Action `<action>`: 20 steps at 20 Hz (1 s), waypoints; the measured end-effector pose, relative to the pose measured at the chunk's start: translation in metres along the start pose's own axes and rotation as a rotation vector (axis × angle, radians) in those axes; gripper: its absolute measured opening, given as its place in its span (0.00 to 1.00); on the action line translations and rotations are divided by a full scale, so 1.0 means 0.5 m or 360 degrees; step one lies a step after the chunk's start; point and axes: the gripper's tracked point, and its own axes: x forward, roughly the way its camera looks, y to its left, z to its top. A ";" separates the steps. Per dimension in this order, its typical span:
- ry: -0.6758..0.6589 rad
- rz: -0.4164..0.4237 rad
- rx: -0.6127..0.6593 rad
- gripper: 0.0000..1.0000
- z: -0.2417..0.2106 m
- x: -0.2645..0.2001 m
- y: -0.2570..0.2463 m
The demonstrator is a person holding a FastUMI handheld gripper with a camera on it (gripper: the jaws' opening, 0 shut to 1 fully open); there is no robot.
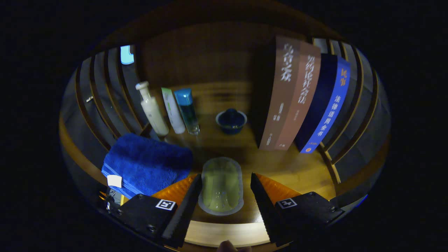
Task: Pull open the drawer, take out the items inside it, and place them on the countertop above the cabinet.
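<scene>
The gripper [225, 189] has its two fingers spread apart, and one pale green oval pouch with a grey sealed rim [221, 187] lies flat on the wooden countertop [297, 168] between them; neither finger touches it, a strip of wood showing at each side. Taking the pouch as the landmark: one folded blue towel [147, 162] with a white tag lies just to its left, its near corner close by the left finger; beyond the pouch, further back on the wood, stands one small dark blue bowl [231, 121], well apart from it; beyond and to the left of the pouch stand three containers in a row, a cream bottle with a pump top [152, 109], a white tube with a green end [173, 110], and a clear bottle with a blue cap [187, 110], the three close side by side and leaning alike; beyond and to the right of the pouch stand three books upright, spines facing the gripper, two brown books [292, 98] touching each other, and one dark blue book [327, 105] against them on their far side. Slatted walls curve up behind the containers and behind the books. Whether the drawer is open cannot be told.
</scene>
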 end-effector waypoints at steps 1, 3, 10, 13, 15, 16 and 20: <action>-0.0087 0.0011 0.0026 0.89 0.019 -0.022 0.003; -0.0274 0.0042 0.0057 0.89 0.050 -0.082 0.014; -0.0708 0.0002 -0.0019 0.99 0.026 -0.316 0.032; -0.0889 -0.0032 0.0021 0.99 -0.002 -0.408 0.025; -0.0989 -0.0022 0.0014 0.99 -0.035 -0.460 0.030; -0.1024 -0.0023 0.0012 0.99 -0.062 -0.478 0.030; -0.1016 0.0031 0.0051 0.99 -0.220 -0.507 0.030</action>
